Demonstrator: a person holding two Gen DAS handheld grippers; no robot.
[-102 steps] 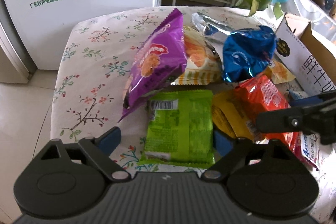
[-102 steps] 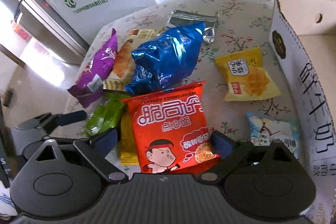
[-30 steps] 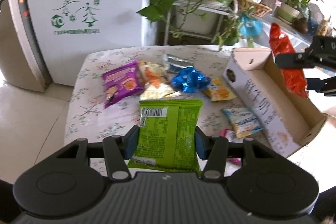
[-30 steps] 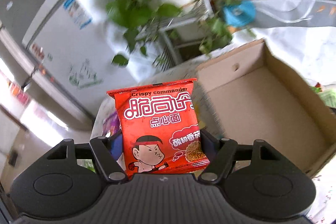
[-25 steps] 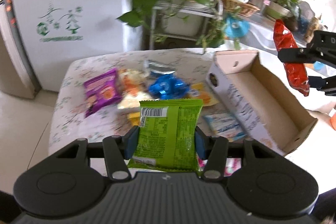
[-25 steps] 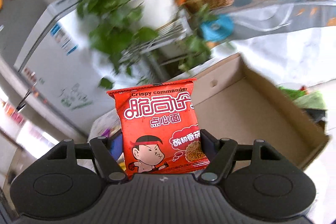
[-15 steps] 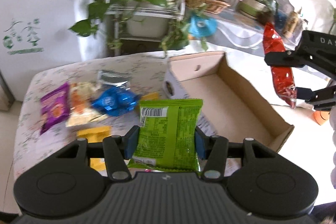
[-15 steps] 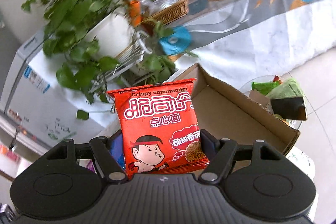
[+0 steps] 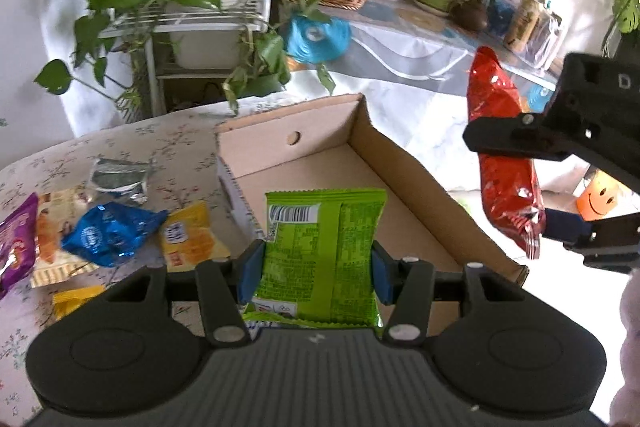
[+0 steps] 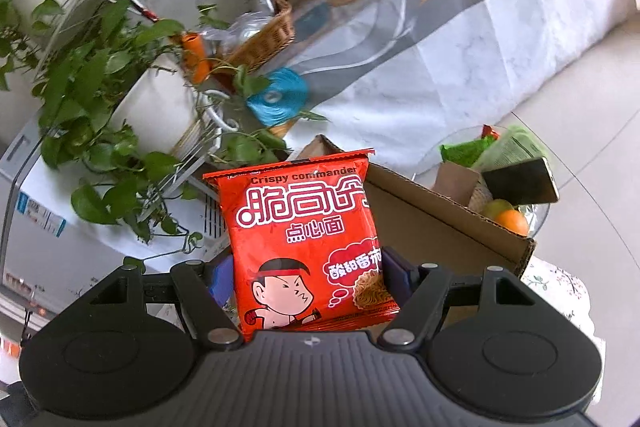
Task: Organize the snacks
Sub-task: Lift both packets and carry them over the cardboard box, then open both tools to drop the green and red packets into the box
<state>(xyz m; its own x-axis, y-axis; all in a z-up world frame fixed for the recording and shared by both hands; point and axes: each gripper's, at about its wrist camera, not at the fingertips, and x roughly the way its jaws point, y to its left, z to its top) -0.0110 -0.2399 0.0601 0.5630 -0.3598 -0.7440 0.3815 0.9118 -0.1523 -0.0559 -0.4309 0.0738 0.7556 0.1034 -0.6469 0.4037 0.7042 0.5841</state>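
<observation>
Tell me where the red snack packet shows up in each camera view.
Left wrist: red packet at right, seen edge-on, shut in the right gripper beside the box.
Right wrist: red packet centre, face-on in the gripper.
Shared landmark: cardboard box.

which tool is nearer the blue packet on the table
Left. The left tool, shut on the green packet, is just right of the blue packet. The right tool, holding the red packet, is beyond the box.
</observation>
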